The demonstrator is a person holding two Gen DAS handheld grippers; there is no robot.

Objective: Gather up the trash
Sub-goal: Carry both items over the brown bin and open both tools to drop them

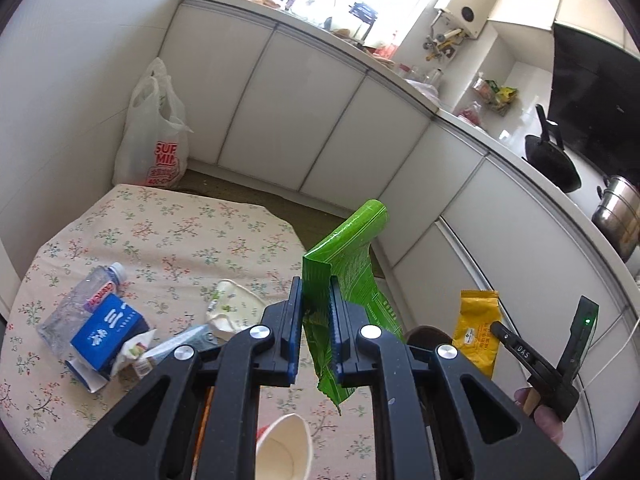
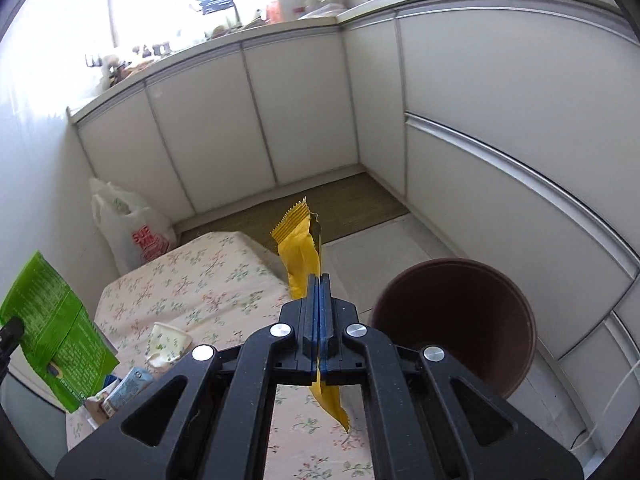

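**Both hand-held grippers up off the table, a wrapper pinched in each**

- Left hand-held gripper (image 1: 316, 320): blue pads pressed onto a green wrapper (image 1: 352, 276). Wrapper stands up between the pads, top end curled over, bottom corner hanging free below them, clear of the table.
- Right hand-held gripper (image 2: 320, 316): pads squeezed together on a yellow wrapper (image 2: 300, 256). Serrated top edge sticks up past the fingertips, lower end dangles under the jaws.
- From the left wrist view the right tool sits off to the right, yellow wrapper upright in it; part of a person's hand (image 1: 540, 416) shows at its handle.
- Table (image 1: 168, 236), floral cloth, carries the rest of the trash: clear plastic bottle (image 1: 84, 300) lying on its side, blue carton (image 1: 108, 332) just beside and partly over it, a small drink carton (image 1: 176, 348) near the left gripper, crumpled paper cup (image 1: 236, 308) behind, another paper cup (image 1: 284, 448) at the bottom edge under the gripper.
- Brown bin (image 2: 456, 320) on the floor just beside the table's right edge, mouth open, below and right of the right gripper.
- White plastic bag (image 1: 154, 140) stands on the floor in the corner beyond the table, against white cabinets (image 1: 280, 112)
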